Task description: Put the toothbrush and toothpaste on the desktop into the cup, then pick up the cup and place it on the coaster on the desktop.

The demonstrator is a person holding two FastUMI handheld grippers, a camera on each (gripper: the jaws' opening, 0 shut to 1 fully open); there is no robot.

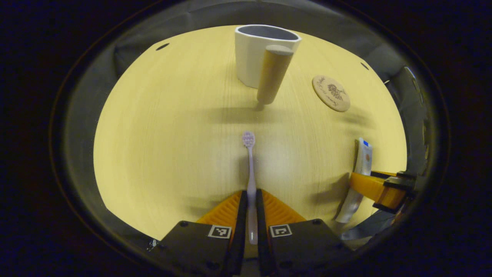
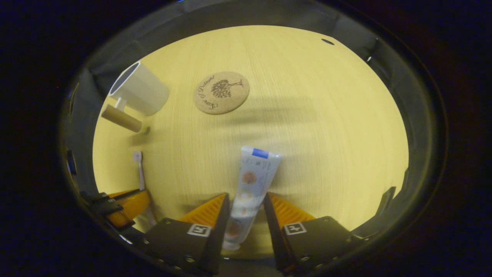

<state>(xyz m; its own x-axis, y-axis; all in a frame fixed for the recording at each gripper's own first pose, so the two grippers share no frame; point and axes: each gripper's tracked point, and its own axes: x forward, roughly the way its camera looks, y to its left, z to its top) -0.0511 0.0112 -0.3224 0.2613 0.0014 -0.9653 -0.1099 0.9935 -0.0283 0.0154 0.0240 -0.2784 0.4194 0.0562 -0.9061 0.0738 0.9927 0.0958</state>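
Gripping the toothbrush (image 1: 250, 181) by its handle, the left claw (image 1: 251, 204) has both fingers pressed against it, with the bristle head pointing straight up toward 12 o'clock in the left gripper view. The brush looks pale lilac, and its tail end pokes back between the two fingers. Further out at 12 o'clock stands the white cup (image 1: 253, 54) with its wooden handle (image 1: 273, 75) facing the camera, upright on the pale wood counter (image 1: 161, 127). The round cork coaster (image 1: 331, 93) lies flat at about 2 o'clock, just beside the cup but not touching it.

Over at 4 o'clock in that same view you can see the other claw on the toothpaste tube (image 1: 359, 177).

From the right gripper view, the right claw (image 2: 246, 209) is clamped on the toothpaste tube (image 2: 251, 184), one finger on each side of the lower part (the blue-striped end points away from the camera, tilted a touch toward 1 o'clock). The coaster (image 2: 221, 92) sits at roughly 11 o'clock here, with the cup (image 2: 140, 92) further round at 10 o'clock, handle (image 2: 121, 118) on the near side. At 8 o'clock the toothbrush (image 2: 139, 169) shows again, with the left claw (image 2: 127, 207) on its lower end. I can't tell whether either item is lifted clear of the counter (image 2: 326, 134) or resting on it.
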